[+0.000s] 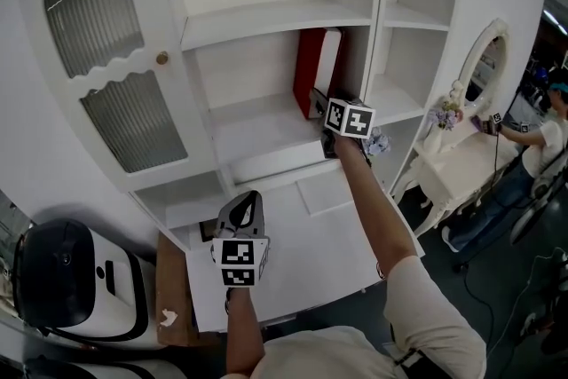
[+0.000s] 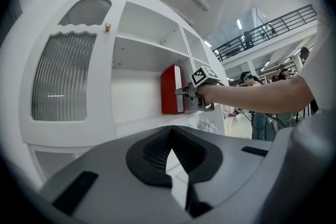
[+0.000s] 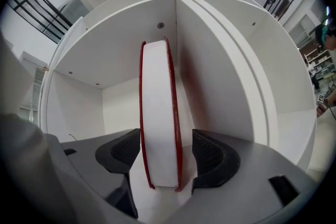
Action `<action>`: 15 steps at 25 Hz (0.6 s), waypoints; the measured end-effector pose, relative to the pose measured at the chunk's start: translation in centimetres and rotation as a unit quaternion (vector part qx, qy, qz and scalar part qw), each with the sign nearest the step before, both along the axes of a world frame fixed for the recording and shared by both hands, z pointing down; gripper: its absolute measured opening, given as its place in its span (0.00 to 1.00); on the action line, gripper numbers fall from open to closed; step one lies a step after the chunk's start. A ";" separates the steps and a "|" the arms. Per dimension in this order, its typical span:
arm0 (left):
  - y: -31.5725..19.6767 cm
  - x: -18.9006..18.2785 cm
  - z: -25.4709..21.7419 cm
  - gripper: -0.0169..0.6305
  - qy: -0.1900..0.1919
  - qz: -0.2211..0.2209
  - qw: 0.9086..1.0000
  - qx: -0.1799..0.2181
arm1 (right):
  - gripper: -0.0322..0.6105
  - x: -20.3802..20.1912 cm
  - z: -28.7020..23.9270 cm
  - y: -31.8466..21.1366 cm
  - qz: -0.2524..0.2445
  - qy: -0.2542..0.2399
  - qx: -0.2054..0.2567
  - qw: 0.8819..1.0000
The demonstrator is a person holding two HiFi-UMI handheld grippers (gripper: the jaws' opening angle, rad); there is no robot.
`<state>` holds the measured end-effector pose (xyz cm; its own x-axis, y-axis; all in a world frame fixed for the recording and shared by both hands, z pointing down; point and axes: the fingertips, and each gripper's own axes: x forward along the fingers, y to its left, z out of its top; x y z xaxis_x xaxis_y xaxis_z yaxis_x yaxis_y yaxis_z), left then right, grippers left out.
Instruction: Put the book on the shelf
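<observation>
**Obstructed and Indeterminate Items**

In the head view, the right gripper (image 1: 314, 102) covered the lower front corner of the red book (image 1: 311, 65). A small crumpled pale object (image 1: 378, 142) right of centre was too small to identify. The black-and-white machine (image 1: 75, 280) at lower left and the person (image 1: 543, 138) at the right edge were both cut off by the frame. In the right gripper view the book showed only its page edge, with both covers seen edge-on.

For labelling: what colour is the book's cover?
The book is red-covered; clearest in the left gripper view.
</observation>
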<state>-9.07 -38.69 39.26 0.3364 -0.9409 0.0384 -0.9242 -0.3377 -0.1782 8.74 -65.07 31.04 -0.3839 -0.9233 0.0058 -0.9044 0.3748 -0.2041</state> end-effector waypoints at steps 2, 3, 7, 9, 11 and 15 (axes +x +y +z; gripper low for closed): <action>0.1 0.5 0.2 0.05 -0.002 0.006 1.000 -0.002 | 0.54 0.6 0.5 0.5 0.004 -0.009 -0.005 1.000; 0.3 0.8 0.3 0.05 -0.002 0.009 1.000 -0.004 | 0.54 0.9 0.7 0.7 0.007 -0.014 -0.007 1.000; 0.7 1.6 0.7 0.05 -0.002 0.019 1.000 -0.007 | 0.49 1.7 1.6 1.3 0.014 -0.028 -0.019 0.999; 0.9 1.9 0.9 0.05 -0.003 0.022 1.000 -0.009 | 0.49 1.7 1.9 1.8 0.013 -0.027 -0.020 0.999; 1.2 1.9 1.1 0.05 -0.002 0.022 1.000 -0.011 | 0.49 1.5 2.2 2.4 0.010 -0.024 -0.019 0.999; 1.7 1.7 1.2 0.05 0.001 0.019 1.000 -0.013 | 0.49 0.9 2.5 3.7 0.000 -0.018 -0.014 1.000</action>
<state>-7.39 -36.97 40.47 0.3729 -0.9258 0.0625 -0.9105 -0.3780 -0.1676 9.67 -61.32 33.58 -0.3838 -0.9233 0.0175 -0.8964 0.3679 -0.2473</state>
